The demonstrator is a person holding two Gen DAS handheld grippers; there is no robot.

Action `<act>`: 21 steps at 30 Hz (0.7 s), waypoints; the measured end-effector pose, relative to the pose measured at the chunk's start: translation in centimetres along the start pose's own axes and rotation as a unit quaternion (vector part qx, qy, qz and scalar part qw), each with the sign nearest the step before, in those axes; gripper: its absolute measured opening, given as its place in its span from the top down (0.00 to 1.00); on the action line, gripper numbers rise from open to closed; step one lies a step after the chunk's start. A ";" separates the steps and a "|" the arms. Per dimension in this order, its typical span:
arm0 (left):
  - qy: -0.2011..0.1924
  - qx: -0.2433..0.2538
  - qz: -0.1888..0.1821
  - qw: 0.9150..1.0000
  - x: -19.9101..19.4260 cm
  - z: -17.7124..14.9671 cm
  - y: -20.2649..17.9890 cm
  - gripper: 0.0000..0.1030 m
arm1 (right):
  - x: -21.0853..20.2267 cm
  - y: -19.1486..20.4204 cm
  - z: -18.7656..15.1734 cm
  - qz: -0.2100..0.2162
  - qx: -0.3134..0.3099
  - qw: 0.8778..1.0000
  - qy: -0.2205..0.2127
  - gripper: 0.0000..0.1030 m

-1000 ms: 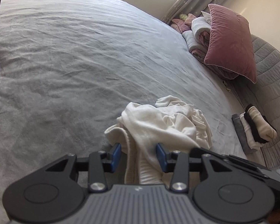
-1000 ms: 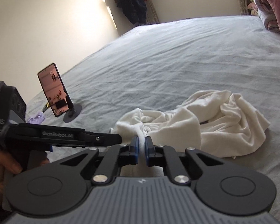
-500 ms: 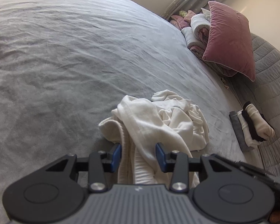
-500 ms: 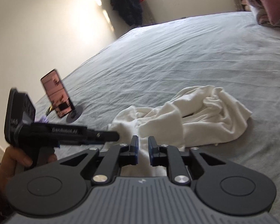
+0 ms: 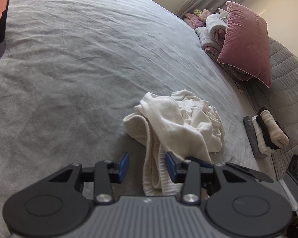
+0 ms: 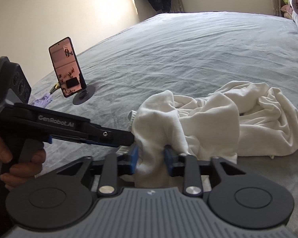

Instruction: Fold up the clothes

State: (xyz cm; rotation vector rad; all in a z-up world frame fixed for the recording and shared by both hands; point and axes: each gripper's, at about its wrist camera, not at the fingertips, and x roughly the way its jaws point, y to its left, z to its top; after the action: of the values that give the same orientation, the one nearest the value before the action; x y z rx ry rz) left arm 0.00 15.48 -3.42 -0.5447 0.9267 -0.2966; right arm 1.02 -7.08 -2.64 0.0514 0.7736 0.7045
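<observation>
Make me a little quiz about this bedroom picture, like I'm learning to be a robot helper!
1. True or false: the phone lies flat on the bed.
2. What colour is the crumpled garment? A white, B blue, C red.
3. Fill in: in the left wrist view, the folded stack sits to the ____ of the crumpled garment.

Key: 1 false, it stands upright on a stand; 2 A; 3 right.
</observation>
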 end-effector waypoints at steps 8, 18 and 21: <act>0.002 0.035 0.006 0.999 0.2 -0.4 -1.3 0.94 | -4.6 -0.9 1.0 -0.025 0.015 0.997 -0.072 0.98; 0.001 0.042 -0.009 0.999 -1.4 -1.1 -1.4 0.94 | -6.8 -2.3 -0.3 -0.021 0.036 0.998 -0.054 0.85; -0.002 0.044 0.002 0.999 -1.1 -1.2 -1.4 0.92 | -5.5 -0.8 -0.8 -0.013 0.008 0.999 -0.032 0.85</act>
State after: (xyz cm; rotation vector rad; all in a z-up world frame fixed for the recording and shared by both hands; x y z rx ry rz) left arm -1.59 14.44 -2.47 -0.4620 0.9065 -0.3320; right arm -1.76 -11.14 -0.04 0.0785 0.7185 0.6686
